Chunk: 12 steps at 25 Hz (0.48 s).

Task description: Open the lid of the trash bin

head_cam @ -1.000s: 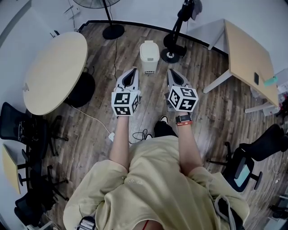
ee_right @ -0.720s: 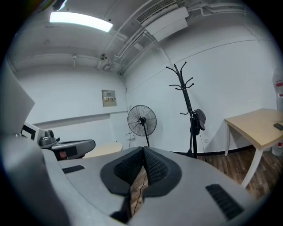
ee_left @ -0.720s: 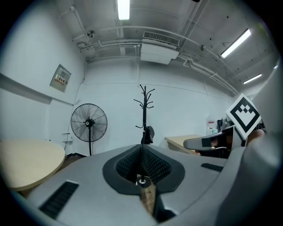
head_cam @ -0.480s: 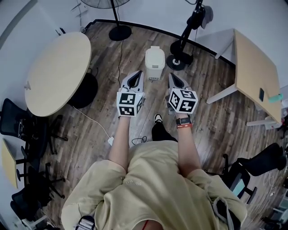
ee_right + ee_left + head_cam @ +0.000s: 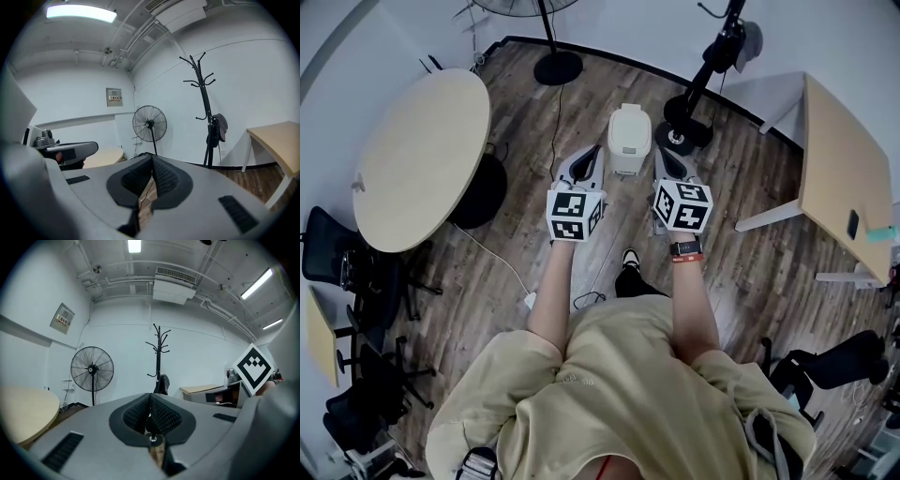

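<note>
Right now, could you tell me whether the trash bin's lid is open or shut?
Shut: in the head view the lid lies flat over the trash bin, with no opening showing.

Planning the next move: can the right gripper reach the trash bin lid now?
Probably yes: nothing stands between the right gripper and the closed lid; it likely must lower.

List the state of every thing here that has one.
Trash bin: upright, lid closed.
Left gripper: jaws together, empty.
Right gripper: jaws together, empty.
Fan: upright, blades look still.
Coat rack: upright, something dark hanging on it.
</note>
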{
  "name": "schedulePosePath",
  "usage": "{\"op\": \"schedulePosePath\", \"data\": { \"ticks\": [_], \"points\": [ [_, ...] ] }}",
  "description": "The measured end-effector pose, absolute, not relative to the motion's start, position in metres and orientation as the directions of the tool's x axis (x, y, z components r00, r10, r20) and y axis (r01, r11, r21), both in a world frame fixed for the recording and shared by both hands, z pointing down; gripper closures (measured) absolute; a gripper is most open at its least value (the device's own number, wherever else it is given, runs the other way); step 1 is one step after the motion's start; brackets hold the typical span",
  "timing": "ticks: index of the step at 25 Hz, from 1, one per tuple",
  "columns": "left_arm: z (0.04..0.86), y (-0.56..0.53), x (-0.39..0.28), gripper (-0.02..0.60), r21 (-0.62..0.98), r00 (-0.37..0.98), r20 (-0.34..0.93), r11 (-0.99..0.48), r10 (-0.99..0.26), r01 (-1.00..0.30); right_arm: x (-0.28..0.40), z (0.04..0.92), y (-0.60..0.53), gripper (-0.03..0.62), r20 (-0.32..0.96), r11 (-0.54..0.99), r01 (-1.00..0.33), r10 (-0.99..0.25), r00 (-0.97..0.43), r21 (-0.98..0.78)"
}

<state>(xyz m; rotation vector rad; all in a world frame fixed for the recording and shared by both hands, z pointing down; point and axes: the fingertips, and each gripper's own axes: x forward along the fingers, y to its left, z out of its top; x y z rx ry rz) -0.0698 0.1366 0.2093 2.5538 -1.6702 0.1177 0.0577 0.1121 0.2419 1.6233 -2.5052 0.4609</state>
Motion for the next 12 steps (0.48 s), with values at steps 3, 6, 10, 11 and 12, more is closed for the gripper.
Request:
{"op": "schedulePosePath", "data": {
  "ticks": [3, 6, 10, 11, 12],
  "points": [
    [0.215, 0.115, -0.07, 0.557, 0.047, 0.397, 0.122, -0.394, -0.91, -0.918, 0.059, 0.249, 0.089, 0.583, 0.28, 0.379, -0.906, -0.863, -0.42, -0.19],
    [0.221, 0.094, -0.068, 0.557, 0.05, 0.396, 0.132, -0.393, -0.909, -0.918, 0.06, 0.256, 0.068, 0.583, 0.294, 0.381, -0.906, -0.858, -0.421, -0.186],
    [0.227, 0.071, -0.065, 0.557, 0.051, 0.396, 0.144, -0.393, -0.907, -0.918, 0.064, 0.263, 0.044, 0.585, 0.305, 0.38, -0.906, -0.854, -0.422, -0.188],
    [0.228, 0.066, -0.064, 0.557, 0.053, 0.396, 0.147, -0.392, -0.907, -0.918, 0.065, 0.264, 0.039, 0.585, 0.306, 0.382, -0.904, -0.852, -0.424, -0.19],
    [0.23, 0.06, -0.062, 0.557, 0.054, 0.396, 0.151, -0.392, -0.906, -0.918, 0.066, 0.265, 0.033, 0.585, 0.308, 0.384, -0.903, -0.85, -0.427, -0.193]
  ]
}}
